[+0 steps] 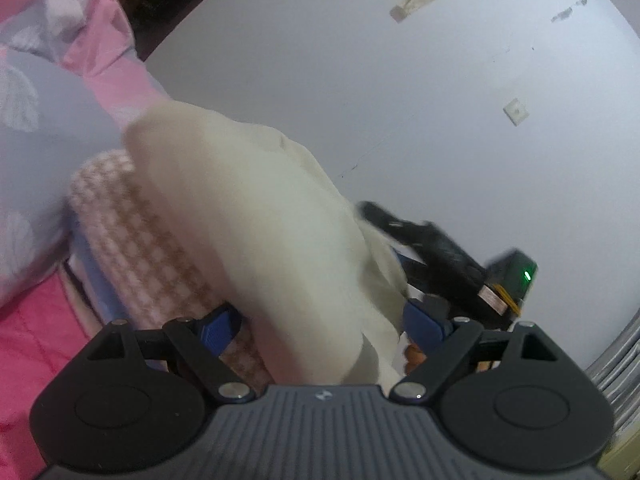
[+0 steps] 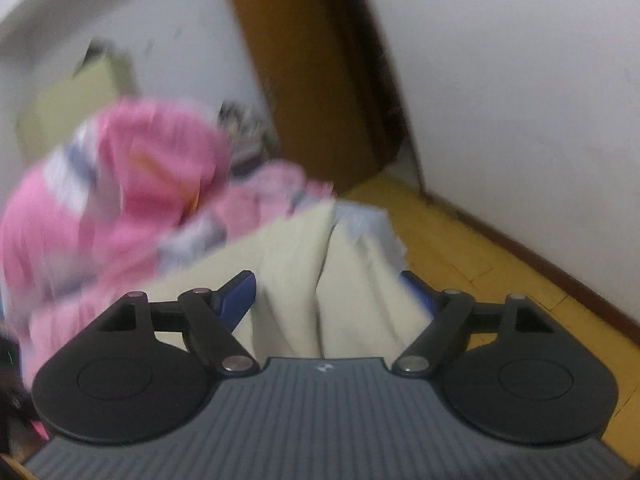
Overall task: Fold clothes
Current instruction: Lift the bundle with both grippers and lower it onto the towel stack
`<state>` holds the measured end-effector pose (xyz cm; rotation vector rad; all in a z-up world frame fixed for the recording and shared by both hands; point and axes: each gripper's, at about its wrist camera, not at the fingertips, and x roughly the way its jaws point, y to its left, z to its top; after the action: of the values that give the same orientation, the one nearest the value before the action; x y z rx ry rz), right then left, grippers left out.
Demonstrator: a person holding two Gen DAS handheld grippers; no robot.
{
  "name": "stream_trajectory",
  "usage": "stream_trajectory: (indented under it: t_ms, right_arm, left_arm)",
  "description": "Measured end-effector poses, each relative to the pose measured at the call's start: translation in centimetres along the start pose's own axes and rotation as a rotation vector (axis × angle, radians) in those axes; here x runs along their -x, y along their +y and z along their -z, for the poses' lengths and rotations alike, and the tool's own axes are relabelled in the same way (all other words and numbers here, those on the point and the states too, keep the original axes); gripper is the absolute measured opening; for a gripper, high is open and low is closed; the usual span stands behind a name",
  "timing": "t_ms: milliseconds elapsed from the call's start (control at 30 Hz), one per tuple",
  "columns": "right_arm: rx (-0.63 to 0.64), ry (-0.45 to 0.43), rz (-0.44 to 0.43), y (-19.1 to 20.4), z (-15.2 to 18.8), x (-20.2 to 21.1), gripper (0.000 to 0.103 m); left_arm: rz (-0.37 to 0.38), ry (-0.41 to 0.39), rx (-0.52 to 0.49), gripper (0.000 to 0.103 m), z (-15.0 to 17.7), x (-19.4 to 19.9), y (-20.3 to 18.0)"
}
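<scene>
White wall fills the left view; floorboards and a door, the right. Cream cloth [image 1: 256, 216] runs straight out from both grippers, draped between each one's parted blue fingers, probably pinched, though blur hides contact. Left gripper [image 1: 320, 320] sees the right gripper [image 1: 432, 248] beyond the cloth's far edge; right gripper [image 2: 332, 292] shows pink bedding [image 2: 120, 184] instead.
</scene>
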<state>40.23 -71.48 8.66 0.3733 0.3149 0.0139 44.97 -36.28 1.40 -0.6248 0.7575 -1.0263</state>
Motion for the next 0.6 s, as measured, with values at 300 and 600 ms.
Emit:
stream_trajectory:
  t_ms: [300,600]
  right_arm:
    - [-0.278,-0.024,-0.151,-1.1,5.6,13.0,0.079]
    - [-0.359,0.05,-0.015,-1.6,8.4,8.8,0.045]
  left_arm:
    - [-0.104,-0.118,0.037,0.09,-3.5,3.8,2.9]
    - [-0.271,-0.179,-0.045,0.078,-3.8,-1.3,1.3]
